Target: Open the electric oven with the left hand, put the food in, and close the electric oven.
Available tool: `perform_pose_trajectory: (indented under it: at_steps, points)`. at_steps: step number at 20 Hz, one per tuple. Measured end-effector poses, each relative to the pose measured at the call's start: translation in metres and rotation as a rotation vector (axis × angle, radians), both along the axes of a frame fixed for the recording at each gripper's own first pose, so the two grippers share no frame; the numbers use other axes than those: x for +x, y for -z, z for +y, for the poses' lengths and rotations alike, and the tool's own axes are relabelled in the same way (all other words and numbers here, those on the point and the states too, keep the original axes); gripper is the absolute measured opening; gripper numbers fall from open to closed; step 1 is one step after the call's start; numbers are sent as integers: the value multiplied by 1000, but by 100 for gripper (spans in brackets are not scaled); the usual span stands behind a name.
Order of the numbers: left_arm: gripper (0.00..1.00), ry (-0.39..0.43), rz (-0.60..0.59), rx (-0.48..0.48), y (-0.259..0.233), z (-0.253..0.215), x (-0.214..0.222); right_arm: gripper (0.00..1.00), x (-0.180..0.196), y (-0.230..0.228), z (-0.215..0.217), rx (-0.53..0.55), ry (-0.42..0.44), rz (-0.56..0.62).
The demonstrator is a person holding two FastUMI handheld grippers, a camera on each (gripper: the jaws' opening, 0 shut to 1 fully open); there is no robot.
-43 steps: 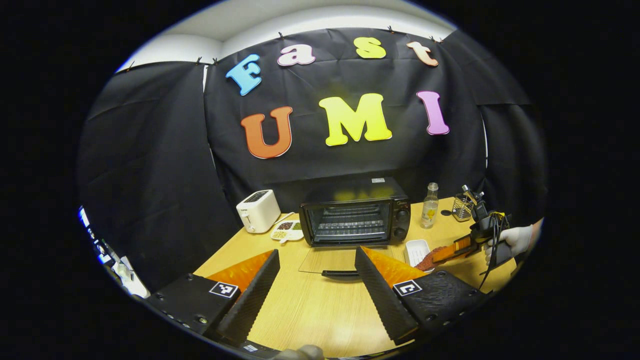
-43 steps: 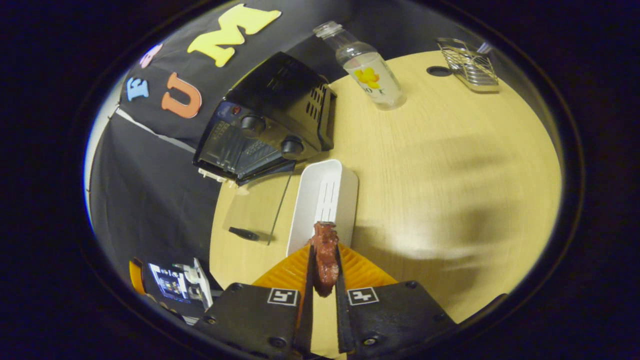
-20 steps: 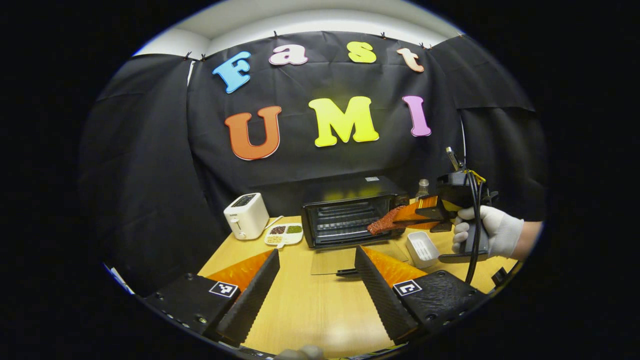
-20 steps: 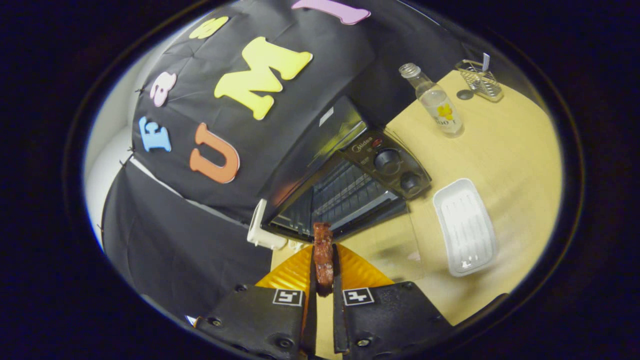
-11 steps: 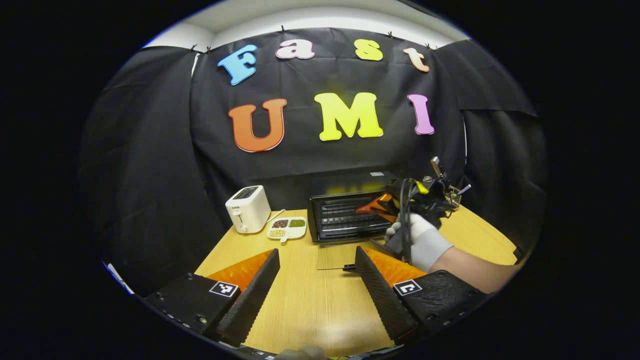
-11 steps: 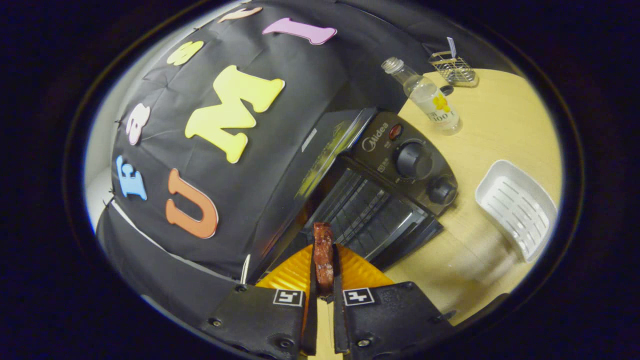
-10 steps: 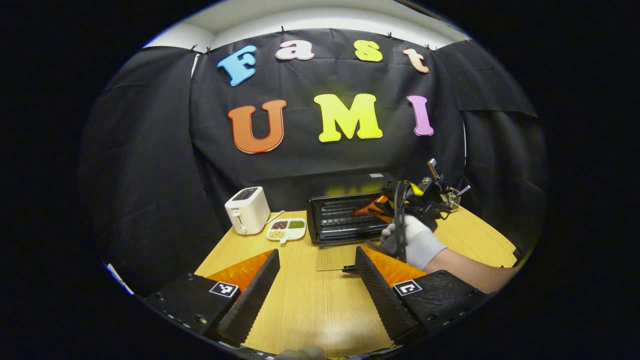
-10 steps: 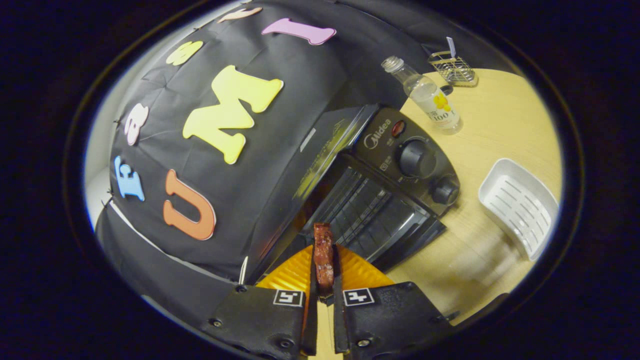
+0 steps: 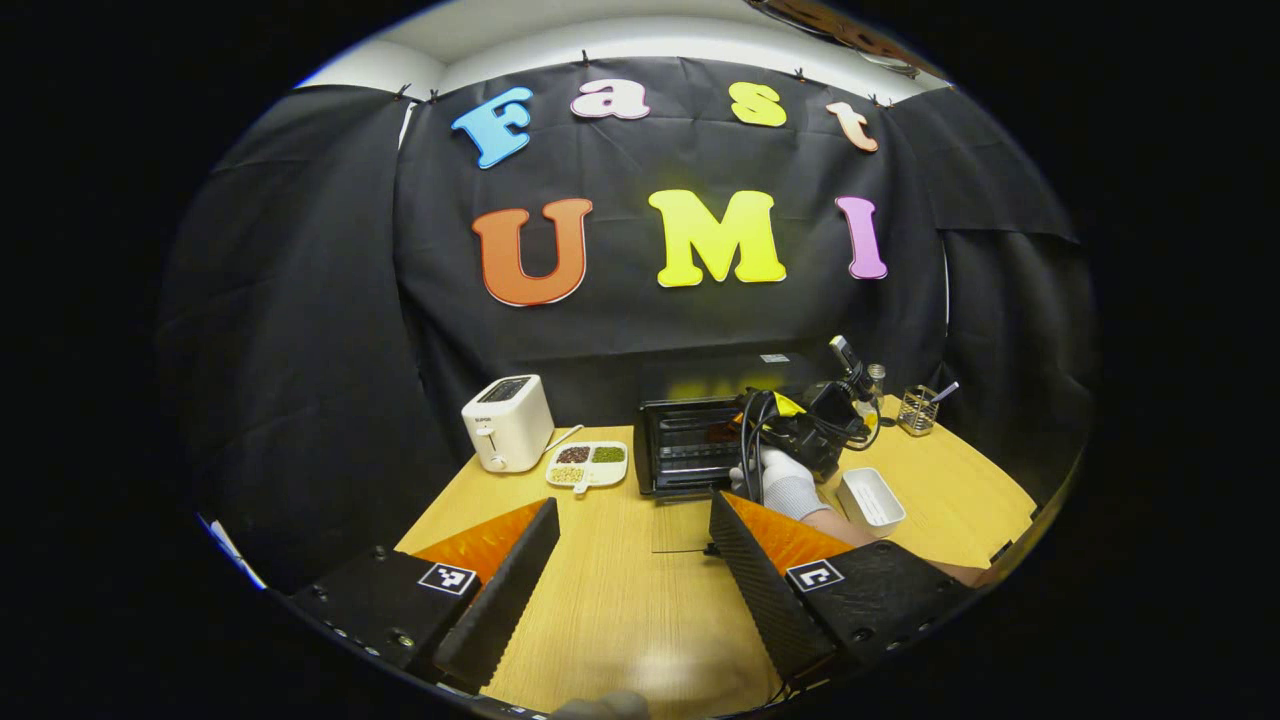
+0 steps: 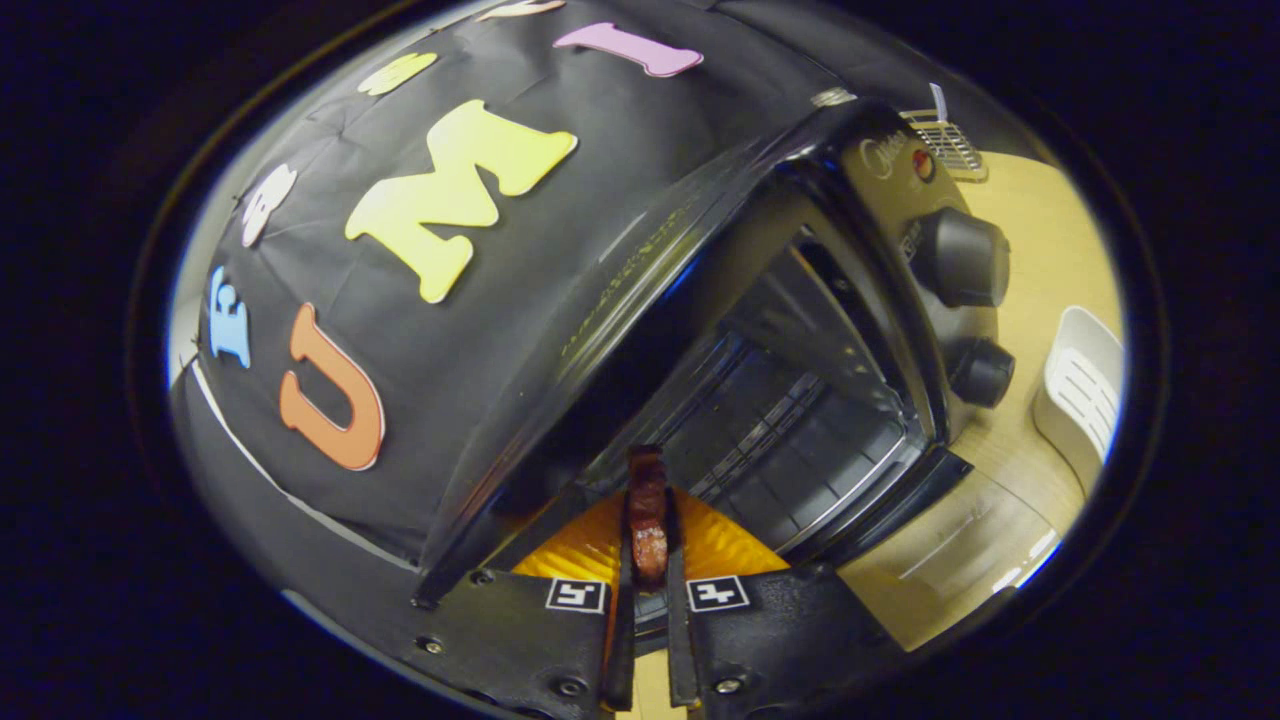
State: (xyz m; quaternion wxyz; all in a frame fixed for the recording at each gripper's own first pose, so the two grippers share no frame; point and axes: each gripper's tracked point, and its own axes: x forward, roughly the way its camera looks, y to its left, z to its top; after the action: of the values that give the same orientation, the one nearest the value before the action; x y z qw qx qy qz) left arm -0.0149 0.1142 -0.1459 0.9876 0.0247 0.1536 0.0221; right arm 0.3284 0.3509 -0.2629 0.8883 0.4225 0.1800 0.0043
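The black electric oven [image 9: 690, 445] stands at the back of the table, its glass door [image 9: 682, 522] folded down flat. My left gripper [image 9: 632, 510] hovers open over the table in front of it, holding nothing. A gloved hand [image 9: 785, 485] holds my right gripper [image 9: 735, 432] at the oven's mouth. In the right gripper view that gripper [image 10: 647, 505] is shut on a reddish-brown strip of food [image 10: 647, 470], whose tip reaches into the oven [image 10: 800, 300] above the wire rack [image 10: 770, 420].
A white tray [image 9: 870, 498] sits right of the oven, also seen as a tray [image 10: 1080, 395] beside the knobs [image 10: 960, 258]. A white toaster [image 9: 508, 422] and a divided dish [image 9: 587, 465] stand to the left. A bottle [image 9: 877, 380] and wire holder [image 9: 915, 408] stand behind.
My right gripper carried the food from the white tray up and across to the oven, and now pushes its tip into the opening. My left gripper has drawn back, still open.
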Motion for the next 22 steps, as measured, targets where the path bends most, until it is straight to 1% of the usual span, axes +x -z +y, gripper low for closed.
perform_pose_trajectory:
  at_steps: [1,3,4,5,6,8,9,10,11,12,13,14,15,16,17,18,22]
  points:
    - [97,-10,0,4,2,3,-2,17,1,8,0,-45,-5,19]
    - [97,-18,4,6,4,6,-2,18,3,7,0,-91,-12,3]
    - [97,-18,4,3,4,6,-1,14,3,9,-1,-139,-20,6]
    - [97,-17,2,3,2,8,-1,13,2,9,-4,-193,-23,5]
    - [97,-14,1,3,1,7,-1,23,3,11,-7,-247,-28,1]
    - [97,-10,-9,8,0,6,0,31,5,14,-16,-345,-10,17]
    - [97,-7,-11,12,1,4,3,39,4,16,-20,-390,-12,22]
    - [97,-2,-15,12,-1,3,3,46,2,18,-23,-435,-20,29]
    - [96,3,-18,13,-3,1,4,55,1,20,-24,-469,-35,34]
    - [97,9,-28,14,-6,0,4,60,-1,21,-26,-512,-50,30]
    - [96,11,-31,15,-5,-1,4,67,-1,19,-32,-553,-51,22]
    - [97,14,-31,15,-5,-1,5,69,-1,15,-37,-603,-52,1]
    - [97,14,-30,13,-5,-1,6,77,-2,11,-39,-650,-49,-18]
    - [97,16,-31,10,-6,-1,7,79,-2,4,-39,-694,-70,-45]
    - [96,15,-31,7,-5,-2,6,88,-3,1,-34,-717,-88,-59]
    - [96,17,-32,2,-6,-3,7,93,-4,-1,-30,-721,-108,-64]
    - [97,12,-47,7,-11,-5,8,93,-21,-7,-30,-732,-134,-76]
